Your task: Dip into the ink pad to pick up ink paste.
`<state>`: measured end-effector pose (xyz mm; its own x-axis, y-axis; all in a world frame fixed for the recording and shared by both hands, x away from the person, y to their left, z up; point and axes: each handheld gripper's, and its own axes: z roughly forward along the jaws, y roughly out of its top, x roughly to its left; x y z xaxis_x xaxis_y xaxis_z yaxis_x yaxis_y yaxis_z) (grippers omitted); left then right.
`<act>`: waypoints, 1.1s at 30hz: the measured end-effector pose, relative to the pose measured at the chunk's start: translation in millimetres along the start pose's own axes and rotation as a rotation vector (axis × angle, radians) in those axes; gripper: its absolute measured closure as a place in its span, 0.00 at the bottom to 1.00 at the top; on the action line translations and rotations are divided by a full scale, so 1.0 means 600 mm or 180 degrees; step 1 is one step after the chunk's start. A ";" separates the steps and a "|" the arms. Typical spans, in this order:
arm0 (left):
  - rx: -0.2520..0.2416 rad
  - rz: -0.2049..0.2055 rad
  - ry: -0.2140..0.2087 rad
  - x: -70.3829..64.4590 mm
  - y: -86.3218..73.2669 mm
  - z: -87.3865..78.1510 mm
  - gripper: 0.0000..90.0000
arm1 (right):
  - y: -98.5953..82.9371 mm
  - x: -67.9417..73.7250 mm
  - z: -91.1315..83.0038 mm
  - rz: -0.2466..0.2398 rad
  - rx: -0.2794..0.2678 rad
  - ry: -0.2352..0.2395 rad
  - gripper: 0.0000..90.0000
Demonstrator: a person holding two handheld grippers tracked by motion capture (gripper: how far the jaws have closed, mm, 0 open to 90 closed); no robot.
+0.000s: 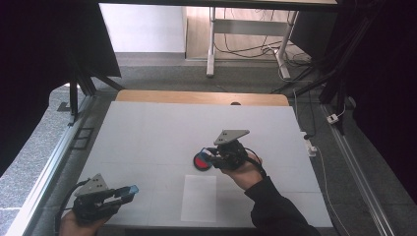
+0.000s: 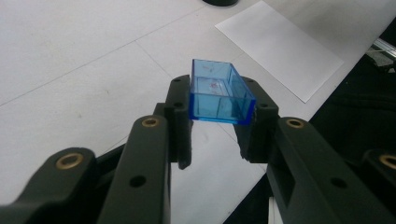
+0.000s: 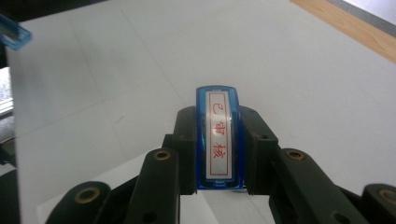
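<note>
My left gripper (image 1: 120, 195) is at the table's near left corner, shut on a clear blue plastic cap (image 1: 130, 190). In the left gripper view the cap (image 2: 219, 92) sits open-ended between the jaws of the left gripper (image 2: 219, 105). My right gripper (image 1: 213, 156) is at mid-table, shut on a blue stamp (image 1: 208, 154). The stamp is right at a round red ink pad (image 1: 201, 162) with a black rim. In the right gripper view the stamp (image 3: 218, 140) shows a white label with red characters, clamped in the right gripper (image 3: 218, 122).
A white sheet of paper (image 1: 198, 197) lies near the front edge, between the two hands. The white table (image 1: 162, 128) ends in a wooden strip (image 1: 196, 97) at the far side. Metal frame rails run along both sides.
</note>
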<state>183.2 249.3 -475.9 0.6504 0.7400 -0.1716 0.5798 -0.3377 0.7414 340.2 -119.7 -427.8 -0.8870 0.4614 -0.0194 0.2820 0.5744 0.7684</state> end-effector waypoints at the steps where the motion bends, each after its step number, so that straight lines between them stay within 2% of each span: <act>1: -0.0001 0.0001 0.0001 0.000 0.000 0.000 0.76 | -0.001 -0.003 0.003 0.0004 0.0009 -0.0024 0.79; 7: 0.0000 0.0001 0.0006 0.000 0.000 0.000 0.76 | -0.004 -0.015 0.024 0.0054 0.0069 -0.0066 0.79; 16: -0.0014 -0.0018 0.0001 0.001 0.000 -0.001 0.76 | -0.009 -0.030 0.060 0.0053 0.0262 -0.0155 0.79; 33: -0.0016 -0.0028 -0.0001 0.001 -0.001 -0.001 0.76 | -0.020 -0.049 0.105 0.0076 0.0448 -0.0163 0.79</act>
<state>183.0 250.4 -475.9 0.6454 0.7427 -0.1783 0.5830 -0.3282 0.7432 386.0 -97.5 -477.0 -0.8606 0.5079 -0.0375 0.3546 0.6504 0.6718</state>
